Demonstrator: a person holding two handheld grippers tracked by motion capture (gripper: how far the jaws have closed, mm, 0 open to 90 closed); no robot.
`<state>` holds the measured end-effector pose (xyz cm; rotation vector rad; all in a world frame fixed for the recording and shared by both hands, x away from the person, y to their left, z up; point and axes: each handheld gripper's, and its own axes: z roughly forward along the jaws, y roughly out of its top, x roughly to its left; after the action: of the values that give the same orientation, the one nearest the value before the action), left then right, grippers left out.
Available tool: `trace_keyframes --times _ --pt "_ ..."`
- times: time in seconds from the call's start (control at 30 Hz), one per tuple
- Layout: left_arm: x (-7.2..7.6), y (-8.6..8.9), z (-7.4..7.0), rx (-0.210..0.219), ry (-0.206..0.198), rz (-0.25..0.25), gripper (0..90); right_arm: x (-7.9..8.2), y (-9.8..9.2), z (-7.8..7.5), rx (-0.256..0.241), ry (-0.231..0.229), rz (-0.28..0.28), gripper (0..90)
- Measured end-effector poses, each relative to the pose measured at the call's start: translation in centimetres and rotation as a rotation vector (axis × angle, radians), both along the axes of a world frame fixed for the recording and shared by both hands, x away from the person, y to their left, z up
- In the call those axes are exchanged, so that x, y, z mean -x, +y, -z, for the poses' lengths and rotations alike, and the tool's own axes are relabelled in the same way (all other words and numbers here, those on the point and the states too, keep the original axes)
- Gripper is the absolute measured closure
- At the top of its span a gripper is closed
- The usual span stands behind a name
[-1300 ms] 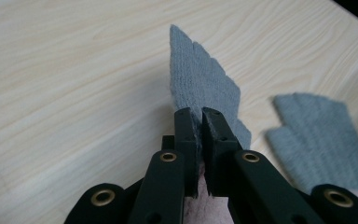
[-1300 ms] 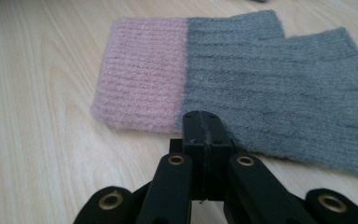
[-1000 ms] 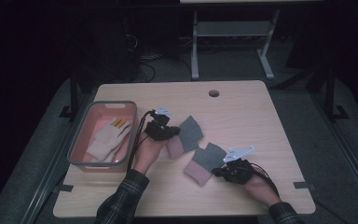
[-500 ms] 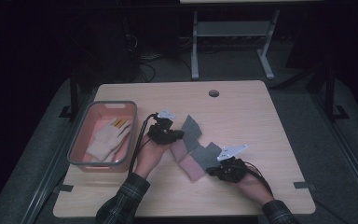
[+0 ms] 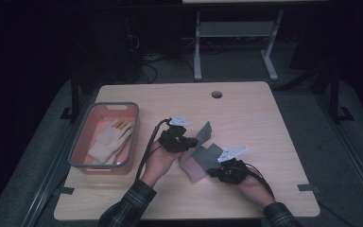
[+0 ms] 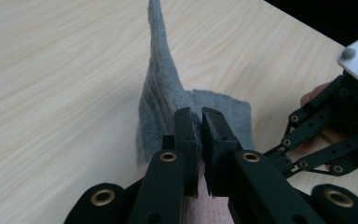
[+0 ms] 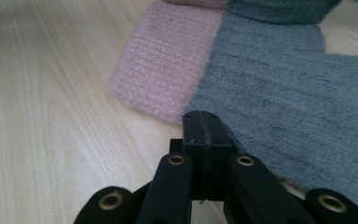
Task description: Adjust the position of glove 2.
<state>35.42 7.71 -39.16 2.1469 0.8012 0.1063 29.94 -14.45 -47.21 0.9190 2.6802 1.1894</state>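
Note:
A grey and pink knitted sock lies mid-table between the two grippers. My left gripper is shut on its grey part and holds a flap upright; in the left gripper view that grey cloth rises in a peak from the left gripper. My right gripper sits low at the sock's near edge. In the right gripper view, the right gripper has its jaws pressed together where the pink patch meets the grey knit, seemingly pinching the edge. The right gripper also appears at the right of the left gripper view.
A pink bin with a grey rim stands at the table's left and holds a pale glove. A round cable hole sits near the table's far edge. Bare wood lies to the right and at the back.
Both grippers have drawn closer together. The sock, spread out flat a second ago, is now bunched, with its grey end lifted upright by the left gripper.

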Motion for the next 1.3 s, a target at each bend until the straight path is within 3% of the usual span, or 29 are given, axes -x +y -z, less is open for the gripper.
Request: trace_keyframes --times 0.3,0.43,0.53,0.67,0.8,0.97,1.0,1.1,1.17,1.3 --pt "0.6 -1.2 0.8 0.017 0.041 0.057 82.4 0.0 -1.0 -0.6 -0.024 -0.018 0.017 86.2" --pt "0.8 -1.5 1.0 0.038 0.076 0.086 81.5 -0.2 -3.4 -1.5 -0.052 -0.038 0.077 81.4" --pt "0.9 -1.7 1.1 0.026 0.077 0.095 79.1 -0.2 -5.5 -2.0 -0.056 -0.046 0.138 76.4" --pt "1.0 -1.7 1.2 0.015 0.08 0.098 84.0 -0.2 -8.3 -2.3 -0.055 -0.049 0.2 68.8" --pt "1.3 -1.9 1.6 -0.016 0.064 0.102 85.3 0.1 -10.7 -2.1 -0.045 -0.074 0.246 56.8" --pt "1.0 -2.3 2.3 -0.075 0.023 0.09 73.8 0.8 -12.0 -1.1 0.006 -0.06 0.273 47.9" --pt "0.9 -2.4 2.5 -0.067 0.028 0.087 72.7 1.0 -12.2 -0.9 0.024 -0.063 0.278 46.7" --pt "0.4 -2.7 3.3 -0.128 -0.003 0.057 67.8 1.1 -12.4 -0.4 0.05 -0.059 0.293 44.4" --pt "-0.2 -2.8 4.2 -0.129 0.019 0.038 67.2 0.9 -12.4 -0.3 0.052 -0.058 0.296 44.2" --pt "-0.7 -3.0 5.5 -0.164 0.028 0.054 70.4 0.9 -12.1 -0.2 0.061 -0.061 0.294 43.8"
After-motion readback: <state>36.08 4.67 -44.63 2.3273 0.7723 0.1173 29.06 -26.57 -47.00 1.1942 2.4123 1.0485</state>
